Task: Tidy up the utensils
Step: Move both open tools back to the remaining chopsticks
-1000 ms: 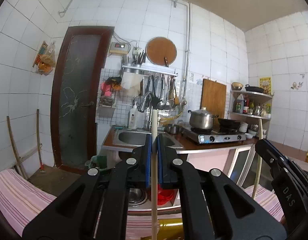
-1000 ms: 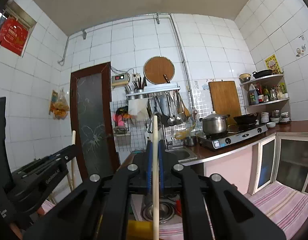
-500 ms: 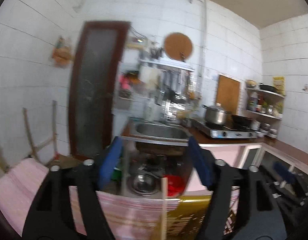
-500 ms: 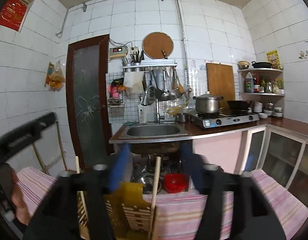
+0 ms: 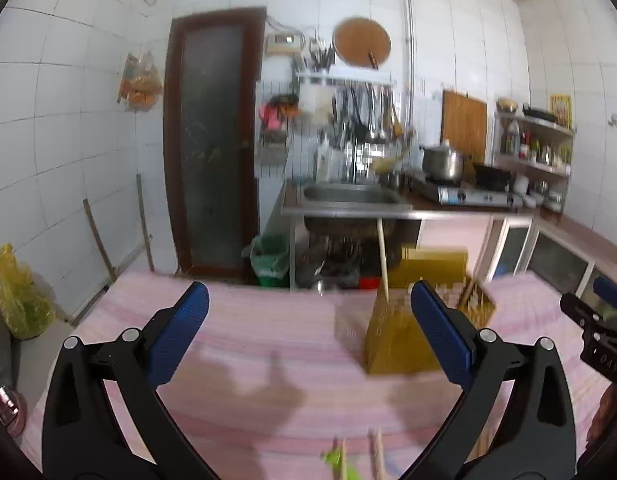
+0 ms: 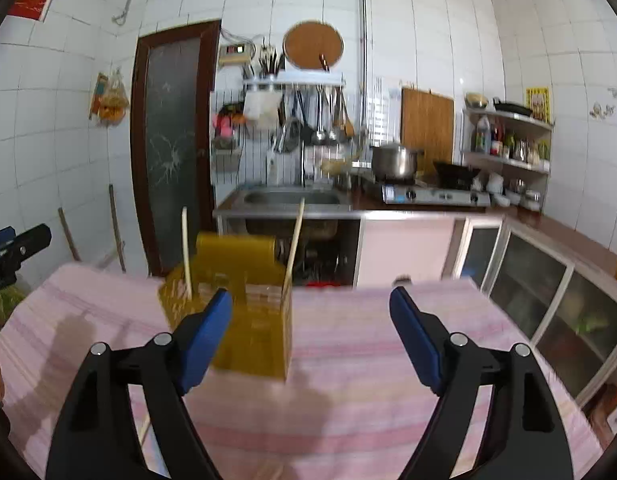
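Both chopsticks [image 6: 293,246] stand in the yellow holder [image 6: 248,320], so my left gripper [image 5: 308,332] and right gripper [image 6: 310,336], jaws just opened, hang spread and empty, clear of it.

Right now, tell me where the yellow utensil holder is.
The yellow utensil holder stands on the pink striped tablecloth, left of centre in the right wrist view, behind the right gripper's left finger, with two chopsticks upright in it.

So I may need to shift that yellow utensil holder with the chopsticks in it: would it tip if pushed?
Probably. The yellow holder looks like thin slotted plastic, so likely light. It stands tall on soft striped cloth, and the upright chopsticks put weight high. Push low.
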### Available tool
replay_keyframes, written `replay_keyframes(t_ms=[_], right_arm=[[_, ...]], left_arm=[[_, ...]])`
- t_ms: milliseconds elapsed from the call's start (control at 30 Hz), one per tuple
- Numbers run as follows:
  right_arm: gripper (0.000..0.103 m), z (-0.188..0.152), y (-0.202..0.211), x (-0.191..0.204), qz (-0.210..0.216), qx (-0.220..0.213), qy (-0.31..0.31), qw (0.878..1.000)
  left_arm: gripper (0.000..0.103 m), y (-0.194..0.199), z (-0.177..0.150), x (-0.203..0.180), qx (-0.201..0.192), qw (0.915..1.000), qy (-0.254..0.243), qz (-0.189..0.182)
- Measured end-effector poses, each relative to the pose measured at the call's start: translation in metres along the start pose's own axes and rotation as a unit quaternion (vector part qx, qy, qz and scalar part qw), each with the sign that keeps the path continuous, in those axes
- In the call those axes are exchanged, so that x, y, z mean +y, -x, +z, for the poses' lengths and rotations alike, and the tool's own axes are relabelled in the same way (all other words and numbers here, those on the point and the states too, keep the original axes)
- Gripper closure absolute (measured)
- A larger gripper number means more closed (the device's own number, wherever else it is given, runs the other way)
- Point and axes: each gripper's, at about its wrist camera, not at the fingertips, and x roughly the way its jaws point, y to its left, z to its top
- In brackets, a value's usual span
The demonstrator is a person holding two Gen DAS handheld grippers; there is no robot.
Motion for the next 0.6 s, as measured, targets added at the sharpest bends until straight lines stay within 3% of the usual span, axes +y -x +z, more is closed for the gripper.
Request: replay_keyframes(t_ms=[300,600], right_arm=[[0.022,-0.066,0.010,-0.004,0.012,0.061,-0.030,0.998],[0.022,-0.108,-0.005,-0.018,0.000,0.100,-0.063,0.993]], left_arm=[[0.005,0.023,-0.073,0.012,0.063,0.9979,0.013,-0.012],[0.005,0.007,-0.112,0.025,0.102,0.9941,0.037,0.000]])
